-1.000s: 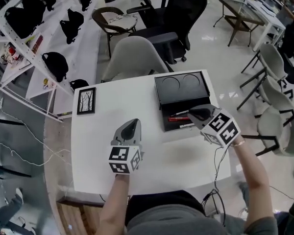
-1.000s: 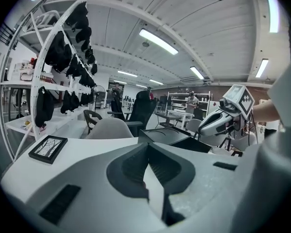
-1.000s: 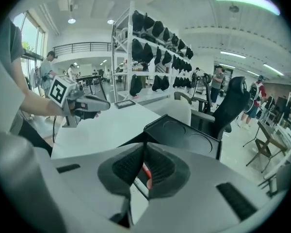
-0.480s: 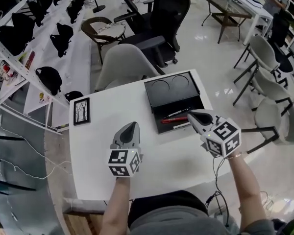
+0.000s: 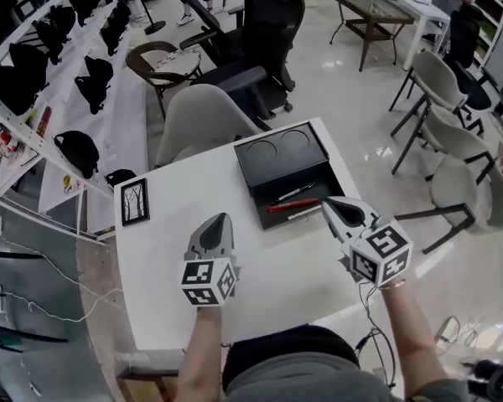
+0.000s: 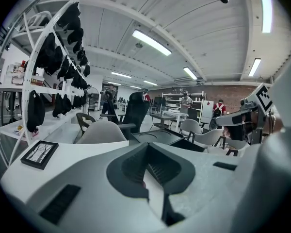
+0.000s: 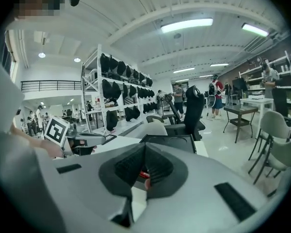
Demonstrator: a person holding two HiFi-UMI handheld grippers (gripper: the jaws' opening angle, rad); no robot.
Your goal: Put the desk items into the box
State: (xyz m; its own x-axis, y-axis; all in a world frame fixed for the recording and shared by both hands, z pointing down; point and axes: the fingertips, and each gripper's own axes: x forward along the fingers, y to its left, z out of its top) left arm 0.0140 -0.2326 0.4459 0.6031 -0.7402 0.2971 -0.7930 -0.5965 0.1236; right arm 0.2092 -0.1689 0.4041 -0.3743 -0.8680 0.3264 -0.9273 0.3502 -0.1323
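Black box [image 5: 278,159] on white table [image 5: 268,285], pens [image 5: 290,206] inside; left gripper [image 5: 222,219] jaws closed, empty; right gripper [image 5: 326,202] jaws closed too

Bright, even light falls from ceiling strip lights [image 7: 186,25]; the glossy floor [image 5: 352,115] glares, shadows are soft, both gripper views bend and darken at edges.

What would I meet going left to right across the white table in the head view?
In order: black-framed picture → left tool → red pen lying in the open black box → right tool.
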